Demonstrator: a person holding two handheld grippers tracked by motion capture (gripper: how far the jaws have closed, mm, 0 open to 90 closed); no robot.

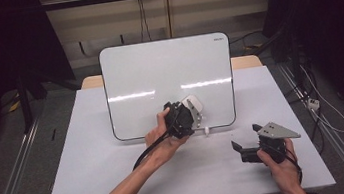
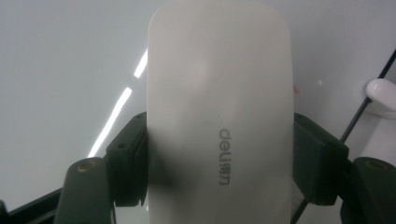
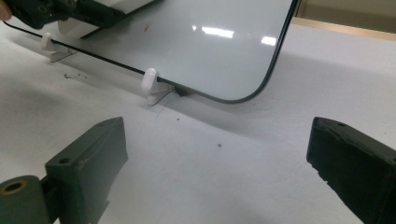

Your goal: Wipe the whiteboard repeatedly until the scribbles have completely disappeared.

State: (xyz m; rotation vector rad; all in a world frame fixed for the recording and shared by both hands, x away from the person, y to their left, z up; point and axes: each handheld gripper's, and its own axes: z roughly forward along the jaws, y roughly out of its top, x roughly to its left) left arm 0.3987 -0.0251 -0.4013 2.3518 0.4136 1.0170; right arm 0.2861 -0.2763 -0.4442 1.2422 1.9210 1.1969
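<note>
Black jaws of the left gripper [image 2: 219, 172] pinch the white eraser [image 2: 219, 107], pressing it flat on the whiteboard [image 1: 147, 75] to wipe. Right gripper [image 3: 219, 163] rests spread on the counter [image 1: 93, 168].

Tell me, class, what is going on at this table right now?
A person works at a white table with a gripper in each hand. The left gripper is shut on a white eraser and holds it against the lower part of a whiteboard that stands propped on small white feet. The board looks nearly clean, with a faint red mark near its bottom edge. The right gripper rests open and empty on the table, in front of the board's corner.
</note>
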